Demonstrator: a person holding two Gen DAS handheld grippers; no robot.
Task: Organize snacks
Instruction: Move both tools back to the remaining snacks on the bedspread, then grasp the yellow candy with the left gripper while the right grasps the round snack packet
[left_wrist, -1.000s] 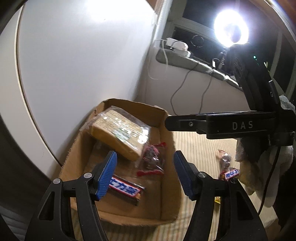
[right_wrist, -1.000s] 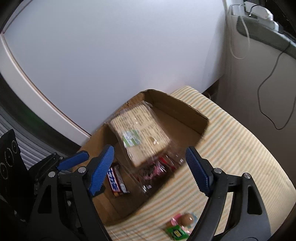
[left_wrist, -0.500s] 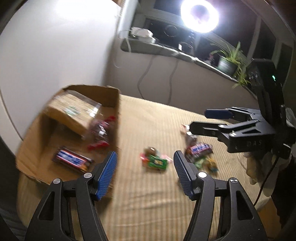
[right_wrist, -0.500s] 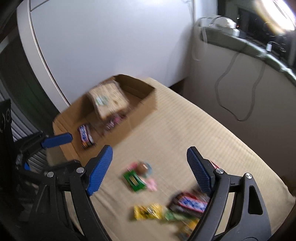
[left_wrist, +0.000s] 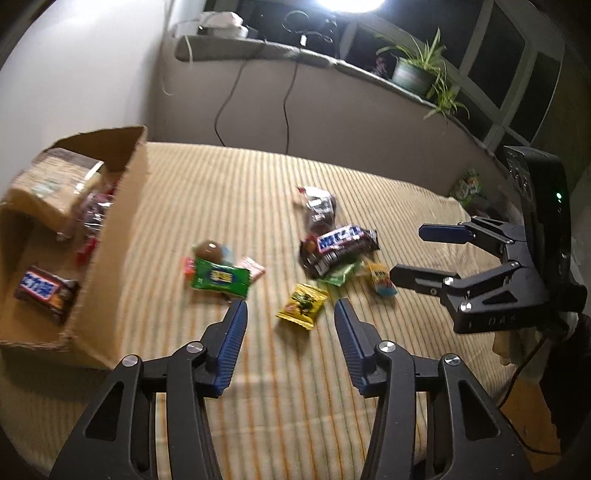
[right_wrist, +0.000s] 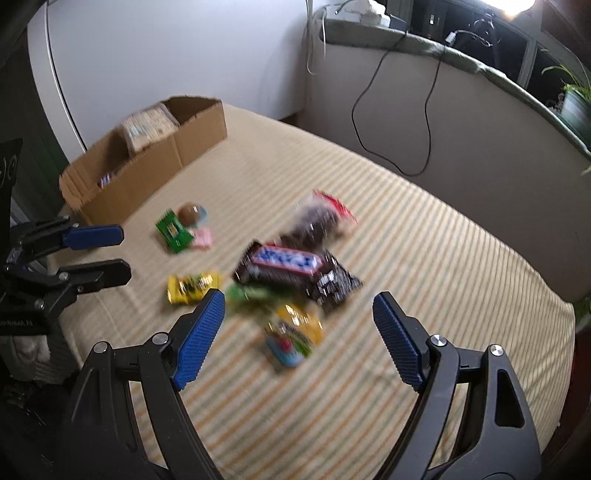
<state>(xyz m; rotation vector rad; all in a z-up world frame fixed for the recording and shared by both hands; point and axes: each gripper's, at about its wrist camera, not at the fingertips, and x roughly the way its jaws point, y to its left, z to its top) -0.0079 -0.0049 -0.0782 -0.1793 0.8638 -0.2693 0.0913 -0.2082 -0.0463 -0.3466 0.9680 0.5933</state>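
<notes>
Striped bed (left_wrist: 258, 184) holds light, crinkly snacks; the yellow packet (left_wrist: 303, 305) needs an edge pinch. Both grippers' fingers are apart, holding nothing.

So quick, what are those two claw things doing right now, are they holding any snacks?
Left gripper: open, jaws just been closing, nothing between them; yellow packet lies beyond.
Right gripper: open wide, holding nothing.

A striped beige bed cover (left_wrist: 229, 192) fills the middle. At ten o'clock stands a plain white wall (left_wrist: 74, 66). At twelve, a bright lamp (left_wrist: 351, 3) glares above a grey ledge (left_wrist: 332, 64); cables (left_wrist: 221, 110) hang below it. A potted plant (left_wrist: 413, 72) sits at one o'clock before dark windows (left_wrist: 509, 74).
</notes>
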